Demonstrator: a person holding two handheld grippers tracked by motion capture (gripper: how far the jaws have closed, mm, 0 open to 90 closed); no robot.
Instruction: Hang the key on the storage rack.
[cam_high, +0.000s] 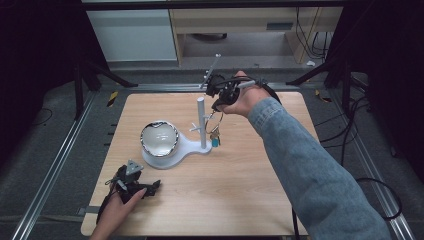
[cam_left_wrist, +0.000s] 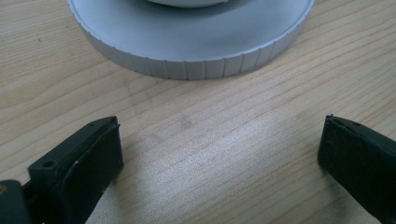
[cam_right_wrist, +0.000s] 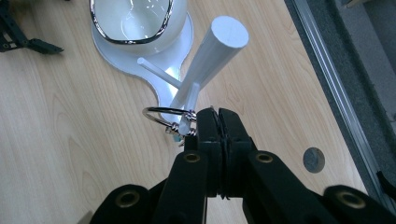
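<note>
A white stand has an upright post (cam_high: 201, 122) with short pegs and a round base (cam_high: 192, 146) that carries a shiny white bowl (cam_high: 159, 139). My right gripper (cam_high: 218, 102) hovers beside the post, shut on a metal key ring (cam_right_wrist: 161, 114). Keys (cam_high: 215, 136) dangle below it. In the right gripper view the ring lies at a short peg (cam_right_wrist: 189, 105) of the post (cam_right_wrist: 210, 60), seemingly looped around it, just left of my closed gripper (cam_right_wrist: 218, 114). My left gripper (cam_high: 152, 186) rests on the table near the front left, open and holding nothing (cam_left_wrist: 219, 144), facing the base's ribbed rim (cam_left_wrist: 187, 65).
The wooden table (cam_high: 240, 190) has bare room to the front and right of the stand. Metal rails (cam_high: 60, 155) run along both sides. A round hole (cam_right_wrist: 314, 159) lies in the tabletop near the right edge. Cabinets and cables stand beyond the far edge.
</note>
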